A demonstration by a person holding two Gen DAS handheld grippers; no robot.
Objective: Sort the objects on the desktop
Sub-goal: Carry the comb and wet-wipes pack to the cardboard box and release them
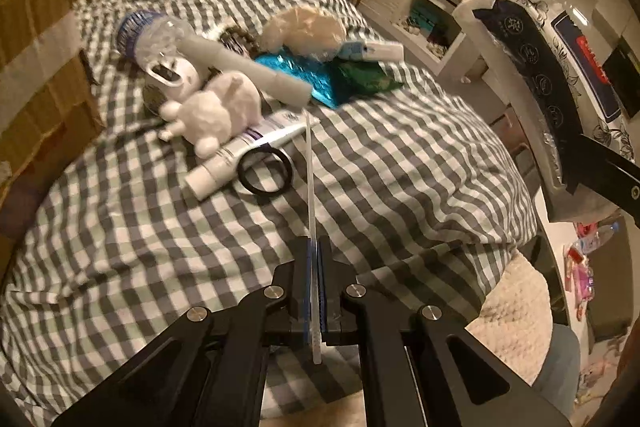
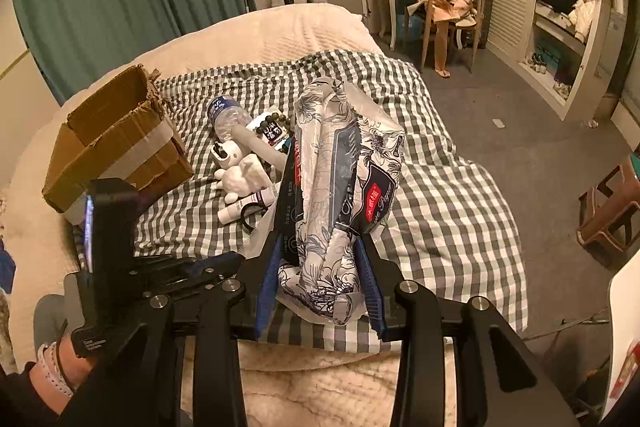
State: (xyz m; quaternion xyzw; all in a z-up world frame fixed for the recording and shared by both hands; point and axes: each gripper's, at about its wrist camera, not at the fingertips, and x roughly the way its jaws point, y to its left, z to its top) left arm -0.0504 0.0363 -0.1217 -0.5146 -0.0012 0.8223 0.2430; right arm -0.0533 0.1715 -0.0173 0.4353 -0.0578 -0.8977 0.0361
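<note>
left gripper clamps a thin stiff straw; right gripper squeezes a soft, light tissue pack at mid-body.

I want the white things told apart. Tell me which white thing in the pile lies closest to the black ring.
The white tube. The black ring overlaps its lower side, while the white toy animal and the long white stick lie farther up the pile.

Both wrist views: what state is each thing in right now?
Left gripper: jaws shut on clear stick
Clear stick: held, pointing forward
Right gripper: jaws shut on tissue pack
Tissue pack: held above the bed
Cardboard box: open, flaps up
Water bottle: lying down
</note>
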